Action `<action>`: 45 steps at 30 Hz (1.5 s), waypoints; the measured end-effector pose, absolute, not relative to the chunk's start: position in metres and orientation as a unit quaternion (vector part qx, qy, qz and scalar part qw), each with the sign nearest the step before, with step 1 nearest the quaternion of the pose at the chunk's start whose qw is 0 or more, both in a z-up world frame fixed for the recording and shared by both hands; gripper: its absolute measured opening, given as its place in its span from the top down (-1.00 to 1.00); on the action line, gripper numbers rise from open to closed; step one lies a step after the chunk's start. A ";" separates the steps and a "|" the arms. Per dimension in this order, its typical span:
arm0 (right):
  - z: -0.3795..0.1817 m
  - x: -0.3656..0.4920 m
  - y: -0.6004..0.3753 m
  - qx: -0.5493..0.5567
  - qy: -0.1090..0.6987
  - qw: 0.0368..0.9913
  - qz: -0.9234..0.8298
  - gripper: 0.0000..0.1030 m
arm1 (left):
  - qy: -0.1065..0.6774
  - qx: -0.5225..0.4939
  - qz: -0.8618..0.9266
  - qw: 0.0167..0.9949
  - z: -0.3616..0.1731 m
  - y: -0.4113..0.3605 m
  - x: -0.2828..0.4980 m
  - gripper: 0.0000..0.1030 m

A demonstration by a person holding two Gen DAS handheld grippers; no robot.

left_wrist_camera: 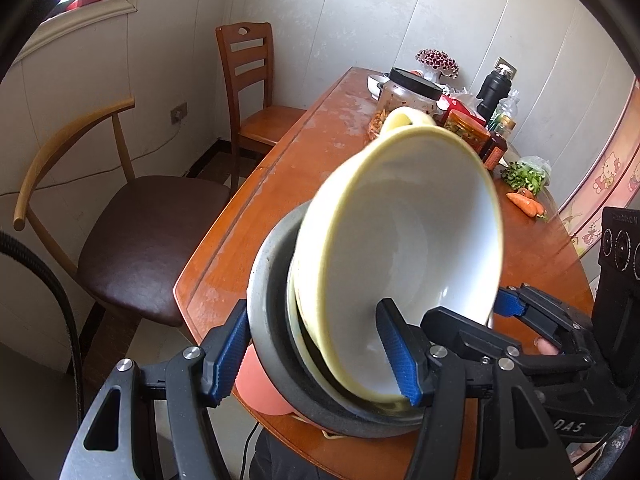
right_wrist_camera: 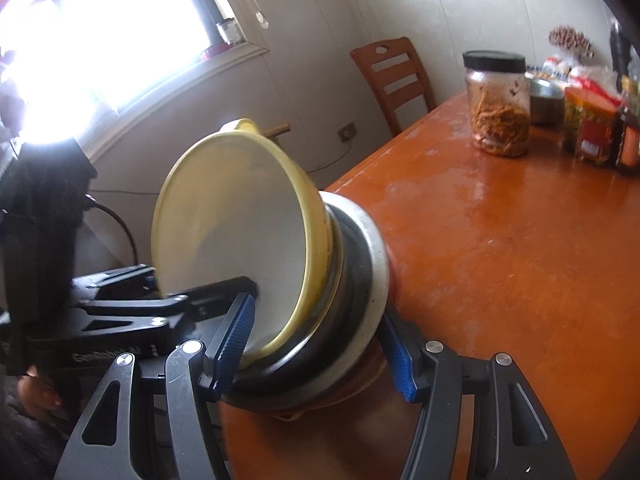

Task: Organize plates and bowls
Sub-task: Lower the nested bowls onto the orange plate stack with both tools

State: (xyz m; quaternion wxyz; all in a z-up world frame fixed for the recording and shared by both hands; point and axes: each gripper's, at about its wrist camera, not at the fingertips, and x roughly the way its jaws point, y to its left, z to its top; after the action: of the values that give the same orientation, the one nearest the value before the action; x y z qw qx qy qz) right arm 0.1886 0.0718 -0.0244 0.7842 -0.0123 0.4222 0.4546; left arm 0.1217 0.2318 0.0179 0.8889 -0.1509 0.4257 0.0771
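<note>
We see a nested stack of dishes tipped up on its side above the near end of the orange wooden table (left_wrist_camera: pixel 320 132): a cream-rimmed bowl (left_wrist_camera: pixel 404 236) with a glossy white inside sits in a second pale bowl, and both rest in a grey metal basin (left_wrist_camera: pixel 264 300) with a dull, scuffed rim; something pink (left_wrist_camera: pixel 256 384) lies behind the basin. A small yellow cup (left_wrist_camera: pixel 404 118) shows just beyond the bowl's far rim. Our left gripper (left_wrist_camera: pixel 320 356) spans the stack, one blue pad (left_wrist_camera: pixel 230 352) against the basin's outer wall and the other inside the cream bowl, clamping it. Our right gripper (right_wrist_camera: pixel 320 344) closes on the same stack from the other side, one pad (right_wrist_camera: pixel 236 340) inside the bowl, the other behind the basin. At the far end stands a black-lidded clear jar (right_wrist_camera: pixel 498 108) partly filled with orange-brown shreds, with red-labelled jars (right_wrist_camera: pixel 588 128) to its right, a black flask (left_wrist_camera: pixel 494 90), greens (left_wrist_camera: pixel 526 174) and carrots (left_wrist_camera: pixel 524 202).
</note>
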 end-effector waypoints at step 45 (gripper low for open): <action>-0.005 0.168 0.049 -0.009 0.354 0.818 0.454 -0.50 | 0.381 -0.143 0.101 0.908 0.043 0.229 0.089 -0.32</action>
State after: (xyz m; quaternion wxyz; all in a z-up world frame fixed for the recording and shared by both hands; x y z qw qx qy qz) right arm 0.1675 0.0492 -0.0050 0.8178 -0.0087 0.3539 0.4537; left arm 0.0887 0.2290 0.0429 0.9081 -0.1426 0.3806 0.1010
